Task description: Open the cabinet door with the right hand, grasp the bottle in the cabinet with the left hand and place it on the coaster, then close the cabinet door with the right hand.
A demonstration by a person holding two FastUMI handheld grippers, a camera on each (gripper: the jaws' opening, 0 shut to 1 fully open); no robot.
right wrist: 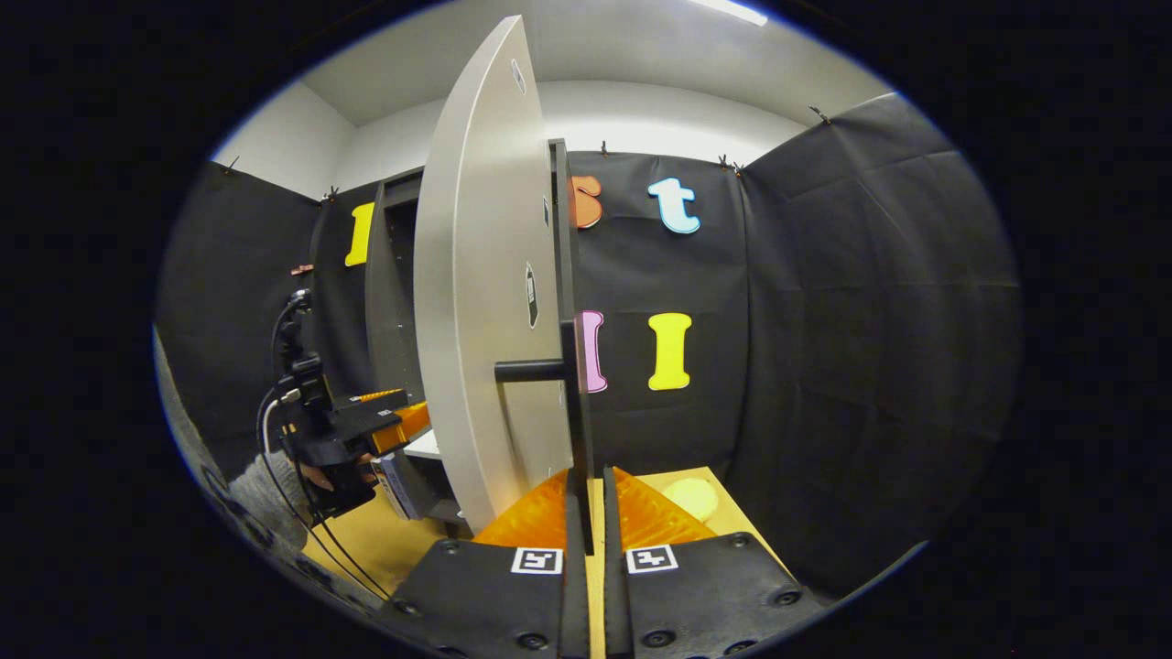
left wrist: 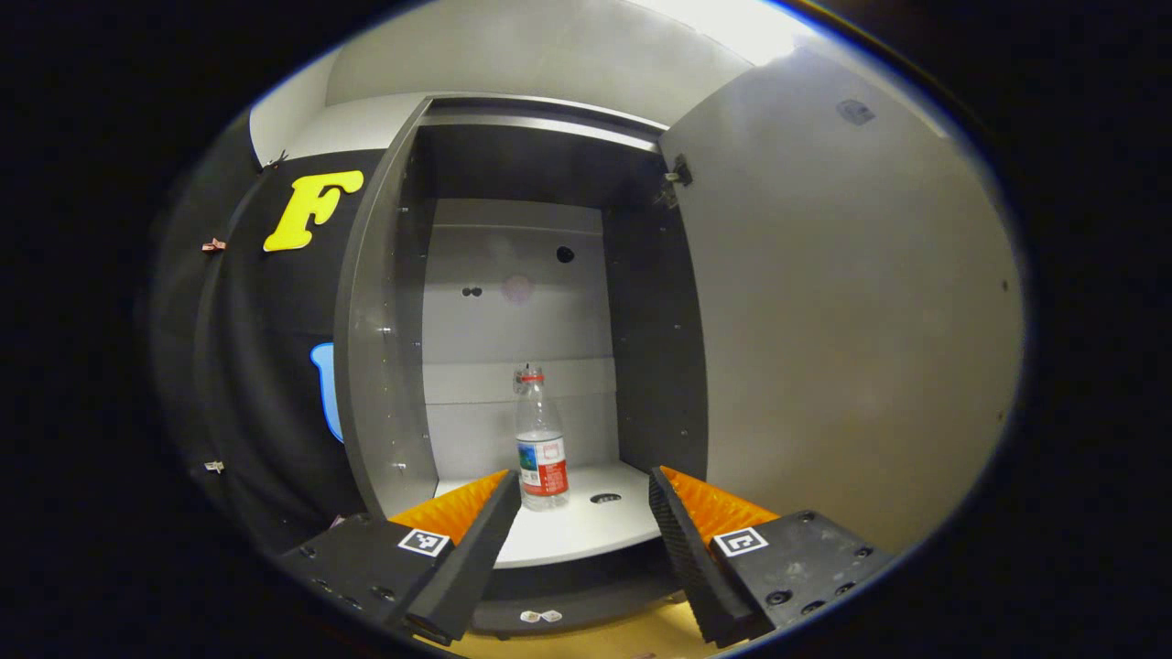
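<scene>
1. Your left gripper [left wrist: 577,503] points into the open grey cabinet [left wrist: 394,302], its 2 fingers spread wide apart with nothing between them.
2. The clear plastic bottle with a red-and-white label [left wrist: 540,439] stands upright on the cabinet's white floor shelf [left wrist: 586,531], toward the front, apart from both fingers and a little nearer the left-hand one in the left gripper view.
3. The tall pale grey cabinet door [left wrist: 851,311] is swung fully open on the right of that view.
4. Your right gripper [right wrist: 586,499] has its 2 fingers pinched against the thin black bar handle [right wrist: 575,403] of the door, seen edge-on in the right gripper view.
5. In the right gripper view your left gripper sits at the cabinet mouth, held by a hand in a grey sleeve [right wrist: 265,494].
6. The round pale yellow coaster [right wrist: 691,497] lies on the light wooden tabletop [right wrist: 366,540], just right of the right gripper's fingers.
</scene>
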